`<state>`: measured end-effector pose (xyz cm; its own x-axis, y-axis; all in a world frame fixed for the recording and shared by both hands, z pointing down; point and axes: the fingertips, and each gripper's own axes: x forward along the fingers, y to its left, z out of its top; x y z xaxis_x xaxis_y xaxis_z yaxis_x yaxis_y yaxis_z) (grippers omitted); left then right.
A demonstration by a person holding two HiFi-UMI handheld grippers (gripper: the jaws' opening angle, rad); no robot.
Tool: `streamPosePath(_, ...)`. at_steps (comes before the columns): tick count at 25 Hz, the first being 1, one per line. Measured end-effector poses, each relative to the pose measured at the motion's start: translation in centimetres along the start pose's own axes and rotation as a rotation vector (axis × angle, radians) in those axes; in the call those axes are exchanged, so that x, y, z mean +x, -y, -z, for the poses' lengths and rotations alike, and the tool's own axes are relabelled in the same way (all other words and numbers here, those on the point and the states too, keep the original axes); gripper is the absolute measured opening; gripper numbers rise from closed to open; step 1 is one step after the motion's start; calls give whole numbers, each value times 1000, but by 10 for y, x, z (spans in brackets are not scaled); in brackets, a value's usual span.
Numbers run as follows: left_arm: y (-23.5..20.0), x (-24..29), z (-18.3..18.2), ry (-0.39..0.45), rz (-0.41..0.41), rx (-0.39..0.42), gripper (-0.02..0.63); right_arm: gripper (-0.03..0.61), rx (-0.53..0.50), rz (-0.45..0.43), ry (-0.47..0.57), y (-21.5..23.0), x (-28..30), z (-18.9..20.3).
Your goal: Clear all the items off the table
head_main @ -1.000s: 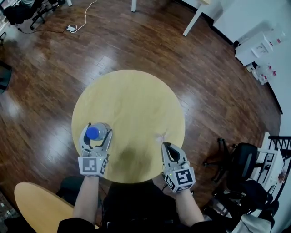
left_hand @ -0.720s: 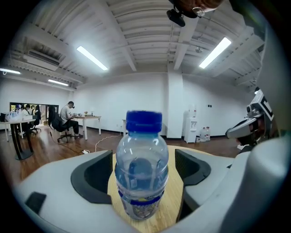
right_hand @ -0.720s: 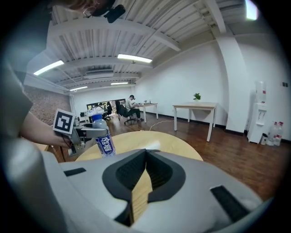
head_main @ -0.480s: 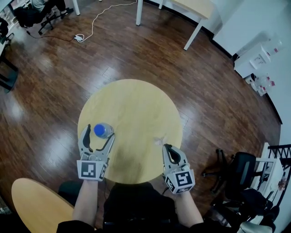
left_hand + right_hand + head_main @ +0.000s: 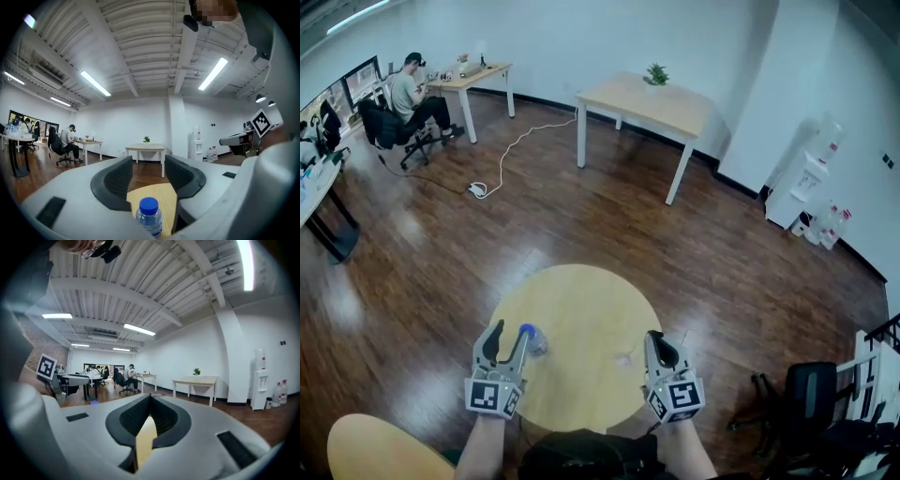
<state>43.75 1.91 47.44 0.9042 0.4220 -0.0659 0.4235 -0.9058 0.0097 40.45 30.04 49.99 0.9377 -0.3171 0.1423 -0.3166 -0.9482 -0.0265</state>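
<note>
Left claw [image 5: 508, 334], now held up above the round table [image 5: 600, 309], its jaws partly apart and just now closing in from their widest, gripping nothing. A second ago it sat low around the water bottle [image 5: 531, 339]. The bottle now stands on the table just past and below this claw's right-hand fingertip. In the left gripper view its blue cap shows low in the gap, touched by neither pad. Off to this claw's right, the right claw [image 5: 657, 339] has risen too, jaws pressed together and empty. The bottle seems to have been let go rather than carried off, so the one item seen on the table is still there and the clearing is not done. Farther ahead of both claws lies dark wooden floor with a white cable [image 5: 508, 155]. Beyond that is a pale rectangular table [image 5: 666, 111] with a small plant [image 5: 655, 73]. Far to the left a person [image 5: 411, 89] sits at a desk.
</note>
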Motion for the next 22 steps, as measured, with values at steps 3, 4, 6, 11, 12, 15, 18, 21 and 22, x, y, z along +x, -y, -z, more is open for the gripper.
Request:
streamPosePath(3,-14,2,-23,47,-56,15,71,5,10,13,70,1,7,-28)
streamPosePath(4,-16,1,-31,65,-57,12,18,5,11,17,88,0,9,-35)
streamPosePath(6,-21,-6,-41,93,-44,-14,6,5,14,26,109,-3,13,-45)
streamPosePath(11,-30,-26,-36,96,-85,-56,6,3,10,-21,131,-5,18,-42)
streamPosePath(12,-31,-27,-34,92,-95,-62,6,3,36,-17,137,-2,17,-41)
streamPosePath(15,-41,-31,-32,85,-120,-64,6,2,107,-14,156,-1,24,-43)
streamPosePath(18,-52,-41,-27,75,-141,-68,6,2,96,-31,165,-10,28,-47)
streamPosePath(21,-61,-52,-19,63,-173,-79,6,2,90,-20,145,-3,26,-40)
streamPosePath(22,-64,-53,-18,63,-182,-85,6,2,91,-12,138,1,26,-39)
